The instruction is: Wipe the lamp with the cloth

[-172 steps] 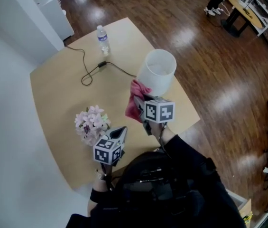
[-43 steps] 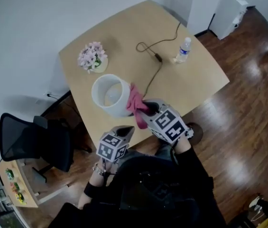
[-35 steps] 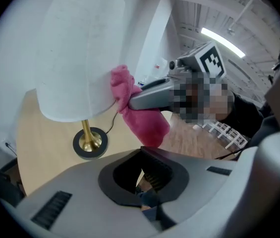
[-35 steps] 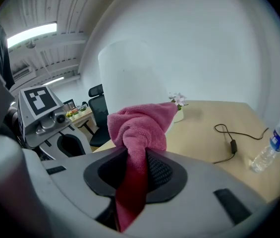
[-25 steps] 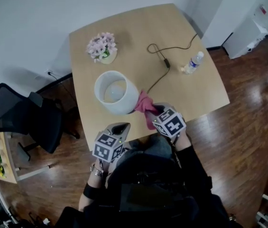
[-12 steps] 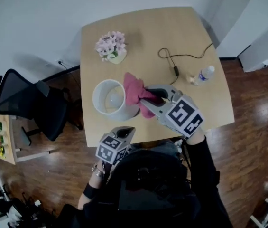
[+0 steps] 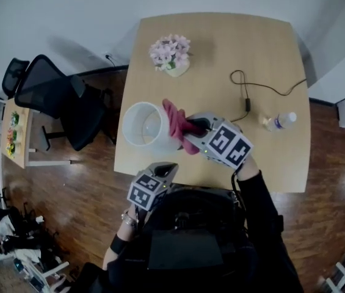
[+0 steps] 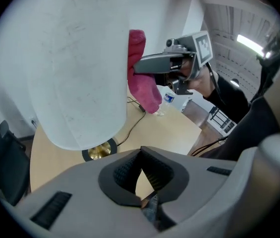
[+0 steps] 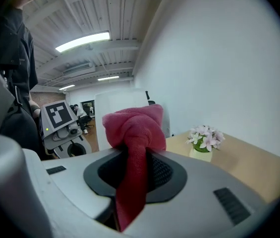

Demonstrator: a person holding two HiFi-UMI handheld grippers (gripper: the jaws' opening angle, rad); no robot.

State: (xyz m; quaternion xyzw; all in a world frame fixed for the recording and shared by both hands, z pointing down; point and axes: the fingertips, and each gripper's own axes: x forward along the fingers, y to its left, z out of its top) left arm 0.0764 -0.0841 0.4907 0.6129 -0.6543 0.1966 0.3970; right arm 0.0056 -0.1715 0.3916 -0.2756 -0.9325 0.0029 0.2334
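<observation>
Black chair (image 7: 53,99) off the desk (image 7: 251,47) at nine o'clock. Lamp (image 7: 143,126) next; left claw (image 7: 164,167) at six, closed, empty. Right claw (image 7: 192,126) clamps the pink cloth (image 7: 173,119) against the shade's three o'clock side. Flowers in a pot (image 7: 171,54) at twelve; bottle (image 7: 279,121) far right.

Deep pink cloth (image 9: 132,133) between the black ribbed pads (image 9: 162,172) of the grey right gripper (image 7: 192,127). White lamp shade (image 7: 143,124) just past its tips. Brass-coloured lamp base (image 8: 99,151), ringed in black, ahead of the grey left gripper (image 8: 140,151). Marker cubes (image 7: 227,146): black squares on white. Table (image 7: 270,60): pale tan. Beyond the right gripper, pale pink flowers (image 7: 171,49); to its right, a black cable (image 7: 245,96). Floor (image 7: 74,200): dark brown wood.
</observation>
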